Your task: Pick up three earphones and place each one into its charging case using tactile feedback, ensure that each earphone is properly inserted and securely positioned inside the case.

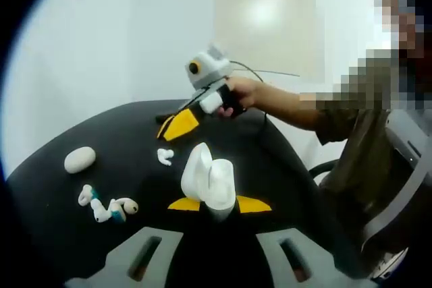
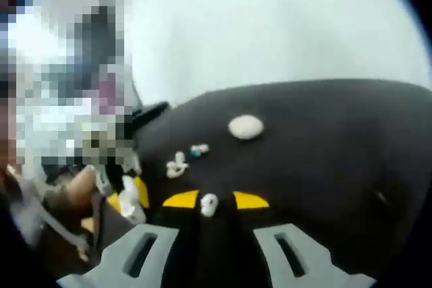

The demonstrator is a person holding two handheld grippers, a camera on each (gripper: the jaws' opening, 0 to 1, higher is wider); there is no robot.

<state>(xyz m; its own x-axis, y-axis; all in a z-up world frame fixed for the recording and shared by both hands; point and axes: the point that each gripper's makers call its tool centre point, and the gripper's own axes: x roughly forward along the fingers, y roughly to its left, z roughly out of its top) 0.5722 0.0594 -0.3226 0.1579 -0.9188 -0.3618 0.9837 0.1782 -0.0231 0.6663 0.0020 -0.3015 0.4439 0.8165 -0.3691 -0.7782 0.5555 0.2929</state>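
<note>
Left gripper view: my left hand-held gripper (image 1: 219,204) clamped the open charging case (image 1: 209,183) | right hand-held gripper (image 2: 216,200) pinched one earphone (image 2: 209,204) | I judged slow, square seating wisest.

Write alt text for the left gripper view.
The left hand-held gripper holds an open white charging case upright over a black table. Loose earphones and a closed white case lie to its left, while a person's hand holds the right hand-held gripper beyond.

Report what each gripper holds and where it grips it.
The left gripper clamps the open white charging case by its lower body, lid raised. The right gripper pinches a white earphone between its yellow tips; the exact grip spot is too blurred to tell.
</note>
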